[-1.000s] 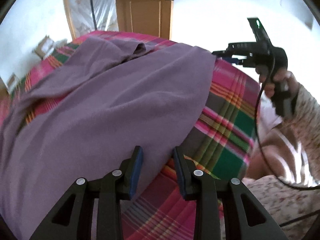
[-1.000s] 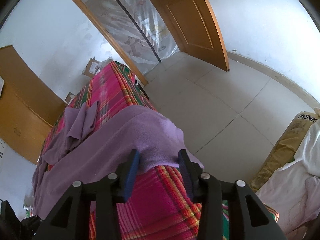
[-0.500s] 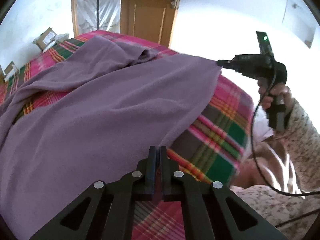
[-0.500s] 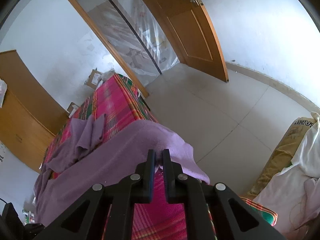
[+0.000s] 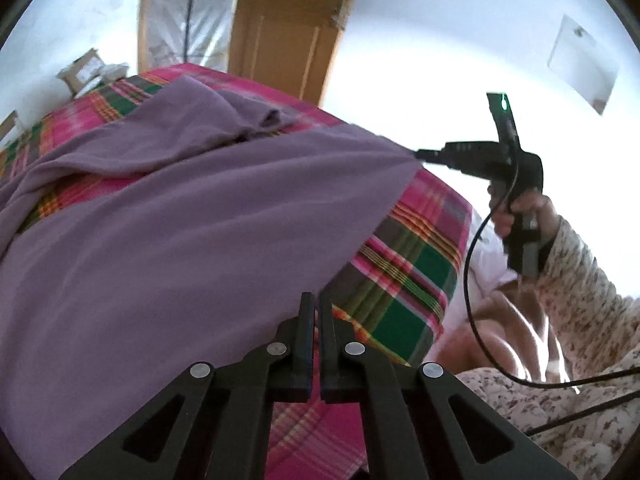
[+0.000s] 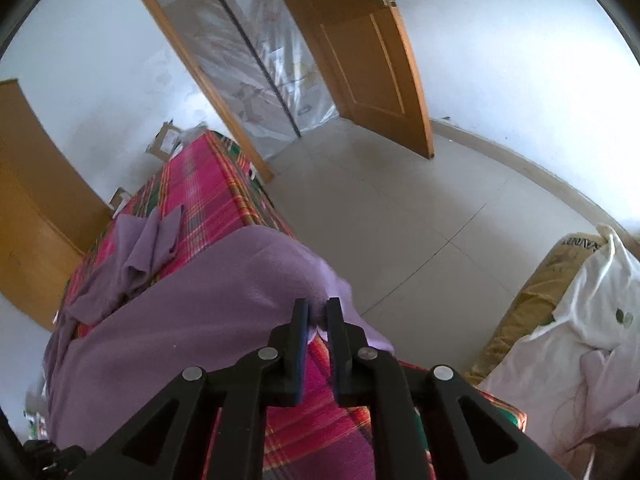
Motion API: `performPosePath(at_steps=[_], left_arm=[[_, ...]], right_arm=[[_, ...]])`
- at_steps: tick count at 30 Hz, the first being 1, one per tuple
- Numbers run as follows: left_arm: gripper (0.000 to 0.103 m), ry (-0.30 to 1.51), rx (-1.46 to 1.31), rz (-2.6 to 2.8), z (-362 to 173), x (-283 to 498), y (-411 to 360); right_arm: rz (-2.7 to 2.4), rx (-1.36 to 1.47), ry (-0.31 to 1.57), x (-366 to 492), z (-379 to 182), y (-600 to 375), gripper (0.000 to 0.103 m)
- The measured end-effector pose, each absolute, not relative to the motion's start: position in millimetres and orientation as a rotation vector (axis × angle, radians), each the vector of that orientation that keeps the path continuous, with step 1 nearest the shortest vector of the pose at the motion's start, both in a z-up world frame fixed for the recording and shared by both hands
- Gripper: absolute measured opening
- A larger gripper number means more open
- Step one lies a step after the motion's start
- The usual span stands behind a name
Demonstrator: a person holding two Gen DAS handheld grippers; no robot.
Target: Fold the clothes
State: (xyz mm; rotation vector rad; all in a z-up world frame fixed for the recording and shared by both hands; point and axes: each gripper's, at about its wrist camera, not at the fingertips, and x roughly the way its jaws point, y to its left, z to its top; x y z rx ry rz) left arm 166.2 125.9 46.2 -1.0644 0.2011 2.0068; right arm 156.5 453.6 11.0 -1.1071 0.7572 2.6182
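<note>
A purple garment (image 5: 168,220) lies spread over a bed with a pink, green and orange plaid cover (image 5: 404,272). My left gripper (image 5: 316,304) is shut on the garment's near hem. In the left wrist view the right gripper (image 5: 418,155), held in a person's hand, pinches the hem's far corner and lifts it off the cover. From the right wrist view, my right gripper (image 6: 318,310) is shut on that purple garment (image 6: 192,320) corner. A sleeve (image 6: 154,246) lies bunched further up the bed.
An open wooden door (image 6: 368,52) and a plastic-covered doorway (image 6: 256,60) stand beyond the tiled floor (image 6: 400,216). A wooden cabinet (image 6: 28,184) is left of the bed. A white bag (image 6: 580,320) and a tan sack (image 6: 532,300) sit right. Cardboard boxes (image 6: 168,140) lie at the bed's far end.
Both grippers went from open to shut on the garment's hem. Since then both have lifted, pulling the hem up off the plaid cover.
</note>
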Motion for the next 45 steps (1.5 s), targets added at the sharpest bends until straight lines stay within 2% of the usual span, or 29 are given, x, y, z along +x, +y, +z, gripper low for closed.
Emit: performPosePath(at_steps=[3, 5, 6, 8, 14, 18, 24, 27, 32, 45], left_arm=[[0.012, 0.167, -1.094, 2.065, 47.3, 159.9, 107.8], [0.012, 0.127, -1.122, 2.108, 47.0, 154.2, 92.8], [0.012, 0.103, -1.139, 2.134, 45.7, 151.7, 83.1], [0.012, 0.064, -1.178, 2.184, 41.4, 147.5, 65.0], [0.012, -0.029, -1.295, 2.266, 22.8, 145.4, 25.0], [0.012, -0.115, -1.3, 2.255, 18.2, 152.4, 8.9], [0.013, -0.158, -1.299, 2.27, 20.7, 158.6, -12.5], [0.013, -0.164, -1.278, 2.313, 32.1, 156.0, -25.9], [0.013, -0.181, -1.225, 2.388, 55.3, 150.4, -48.6], [0.013, -0.242, -0.925, 2.653, 211.9, 77.3, -120.3]], right_arm=[[2.624, -1.055, 0.653, 162.4, 24.1, 444.1, 0.013], [2.657, -0.988, 0.554, 169.7, 37.2, 432.4, 0.02], [2.686, -0.957, 0.516, 173.0, 42.6, 424.7, 0.027], [2.772, -0.925, 0.436, 175.8, 52.2, 403.1, 0.032], [2.967, -1.122, 0.252, 154.7, 36.7, 330.8, 0.032], [2.974, -1.253, 0.247, 151.2, 19.4, 309.2, 0.032], [2.968, -1.31, 0.107, 164.3, 23.8, 297.3, 0.032], [3.002, -1.274, 0.106, 166.0, 39.7, 292.2, 0.032], [3.111, -1.176, 0.108, 151.5, 91.2, 283.6, 0.032], [3.442, -0.713, -0.151, 59.3, 302.4, 202.8, 0.032]])
